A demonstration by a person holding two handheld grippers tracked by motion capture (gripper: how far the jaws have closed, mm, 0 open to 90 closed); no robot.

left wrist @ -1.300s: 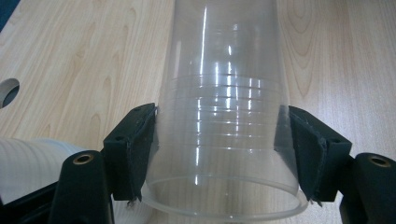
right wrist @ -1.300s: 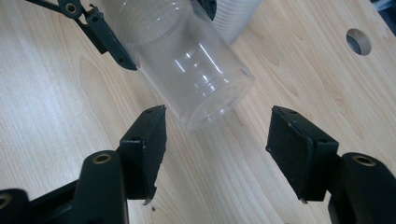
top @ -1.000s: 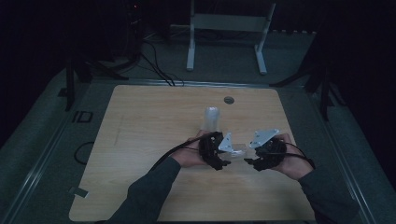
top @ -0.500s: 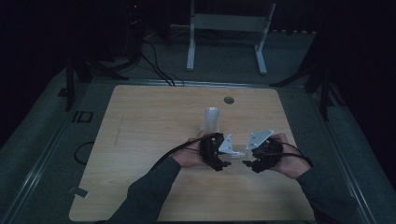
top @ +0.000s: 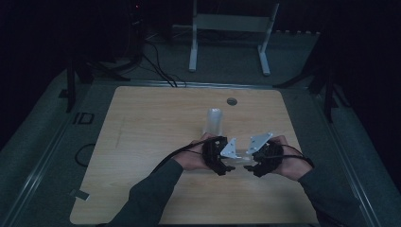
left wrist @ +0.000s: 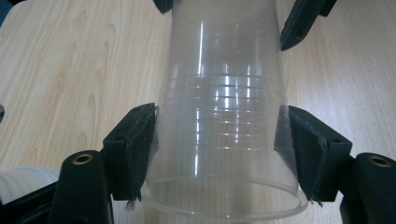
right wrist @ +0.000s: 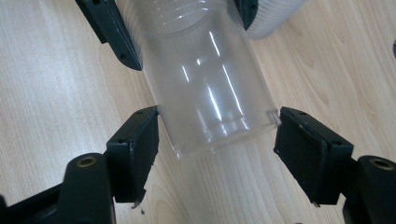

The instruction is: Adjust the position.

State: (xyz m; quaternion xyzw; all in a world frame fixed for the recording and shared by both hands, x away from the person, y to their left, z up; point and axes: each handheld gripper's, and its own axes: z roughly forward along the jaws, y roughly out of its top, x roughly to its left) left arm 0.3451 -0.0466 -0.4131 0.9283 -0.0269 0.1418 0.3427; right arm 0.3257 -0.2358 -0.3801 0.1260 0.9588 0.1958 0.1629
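A clear plastic cup is held on its side just above the table, near the front edge, betw. the left gripper and right gripper. In the high view the cup is hardly made out betw. the two hands; a second cup is seen standing upright behind them, w/ a small round hole in the table further back. In the left gripper view the jaws are seen clamped on the cup's wall near its open rim. In the right gripper view the cup's base end is shown: left pad touching, right pad just apart, jaws fairly wide. A white ribbed thing is glimpsed there, top right.
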